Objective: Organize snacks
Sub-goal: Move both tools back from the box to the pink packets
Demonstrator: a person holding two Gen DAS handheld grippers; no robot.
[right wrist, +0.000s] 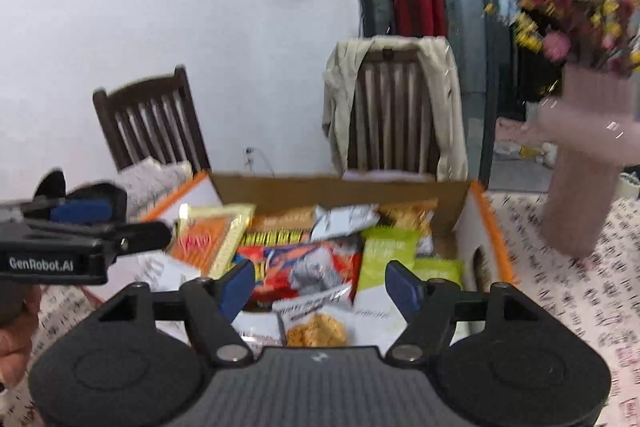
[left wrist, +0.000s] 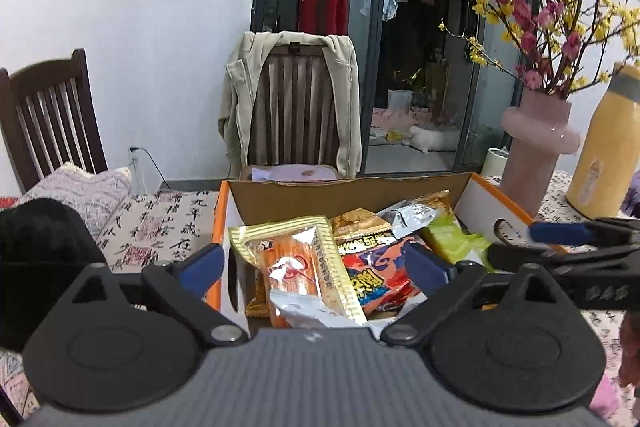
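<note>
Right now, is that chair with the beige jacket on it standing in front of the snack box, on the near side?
No, the chair with the beige jacket stands behind the cardboard box of snacks, past its far wall.

The right wrist view is motion-blurred (packet print illegible); yellow bottle cut off at edge.

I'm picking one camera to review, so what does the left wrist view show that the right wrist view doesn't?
Only the left wrist view shows the yellow bottle at the right edge. Only the right wrist view shows the opened packet of golden snacks at the box's near end. Both share the cardboard box, the pink vase and the jacket-draped chair.
</note>
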